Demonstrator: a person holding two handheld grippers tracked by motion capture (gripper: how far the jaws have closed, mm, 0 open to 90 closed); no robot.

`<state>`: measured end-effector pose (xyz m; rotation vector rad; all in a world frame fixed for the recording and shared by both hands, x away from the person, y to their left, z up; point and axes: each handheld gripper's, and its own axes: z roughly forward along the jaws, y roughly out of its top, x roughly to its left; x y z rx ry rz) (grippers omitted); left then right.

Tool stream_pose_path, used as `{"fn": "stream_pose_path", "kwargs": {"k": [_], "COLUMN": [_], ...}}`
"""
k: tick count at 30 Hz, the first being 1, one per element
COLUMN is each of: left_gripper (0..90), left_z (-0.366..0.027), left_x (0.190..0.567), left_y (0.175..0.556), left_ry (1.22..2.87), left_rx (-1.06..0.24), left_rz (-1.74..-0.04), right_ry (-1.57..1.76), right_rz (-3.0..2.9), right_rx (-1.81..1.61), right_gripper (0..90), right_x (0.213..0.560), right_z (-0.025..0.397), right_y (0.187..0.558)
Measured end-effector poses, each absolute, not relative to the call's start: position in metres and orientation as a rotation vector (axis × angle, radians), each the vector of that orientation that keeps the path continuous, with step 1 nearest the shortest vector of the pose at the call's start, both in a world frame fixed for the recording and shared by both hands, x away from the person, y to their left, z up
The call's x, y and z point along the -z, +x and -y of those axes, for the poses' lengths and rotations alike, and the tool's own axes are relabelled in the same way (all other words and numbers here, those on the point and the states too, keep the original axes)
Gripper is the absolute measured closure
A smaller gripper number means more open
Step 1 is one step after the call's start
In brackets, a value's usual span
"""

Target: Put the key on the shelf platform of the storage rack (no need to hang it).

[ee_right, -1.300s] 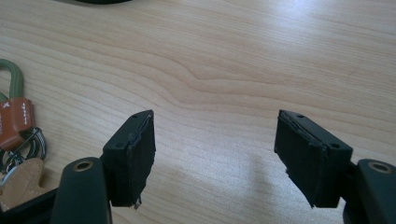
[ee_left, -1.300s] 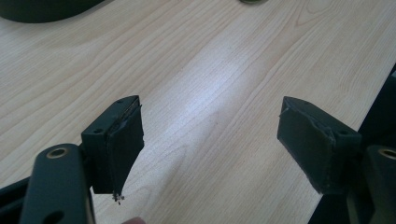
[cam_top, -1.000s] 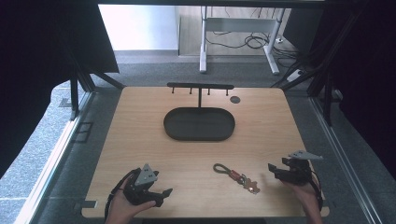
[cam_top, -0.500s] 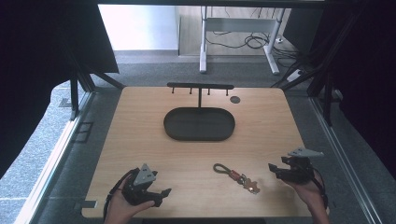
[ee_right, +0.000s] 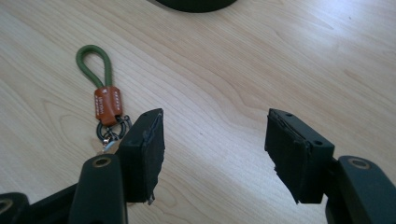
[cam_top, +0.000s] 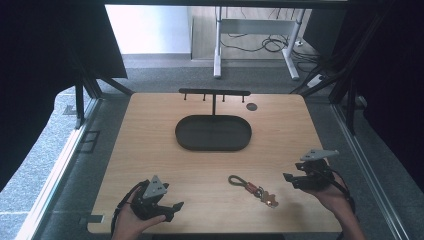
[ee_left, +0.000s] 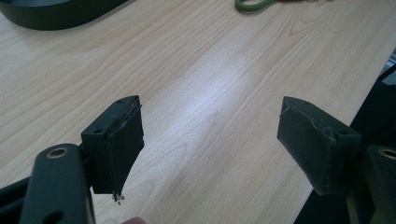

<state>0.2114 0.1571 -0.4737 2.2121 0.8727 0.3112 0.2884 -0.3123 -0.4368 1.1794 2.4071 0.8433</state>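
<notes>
Green-looped keychain [cam_top: 254,189] lying flat on the wooden surface [cam_top: 150,150], right tongs [cam_top: 289,178] near it, left tongs [cam_top: 176,206] farther off, both spread wide and empty

counter [cam_top: 150,150]: light wood grain top, rectangular, pale glare patch near the front
floor [cam_top: 50,165]: grey speckled carpet on both sides of the counter and behind it
frame [cam_top: 80,107]: black metal struts at the left and right back corners
curtains [cam_top: 45,60]: dark drapes hang left and right, very dim
back: white desk legs [cam_top: 218,45] on a lighter floor, black cables [cam_top: 260,44] tangled between them
light: bright daylight patch [cam_top: 150,27] at the back left
</notes>
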Motion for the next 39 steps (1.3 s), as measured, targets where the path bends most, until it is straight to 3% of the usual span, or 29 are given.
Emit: {"fn": "stream_pose_path", "kwargs": {"k": [22, 39], "left_gripper": [23.1, 23.2], "left_z": [-0.155, -0.156], "left_x": [0.473, 0.474], "left_y": [0.210, 0.211], "left_ry": [2.216, 2.216], "left_rx": [-0.308, -0.306], "left_rz": [-0.859, -0.860], "right_ry": [1.056, 0.990], "right_rz": [-2.576, -2.695], "right_rx": [-0.714, -0.626], "right_gripper": [40.3, 41.8], "right_x": [0.429, 0.447], "right_z": [0.270, 0.241], "right_y": [0.304, 0.311]}}
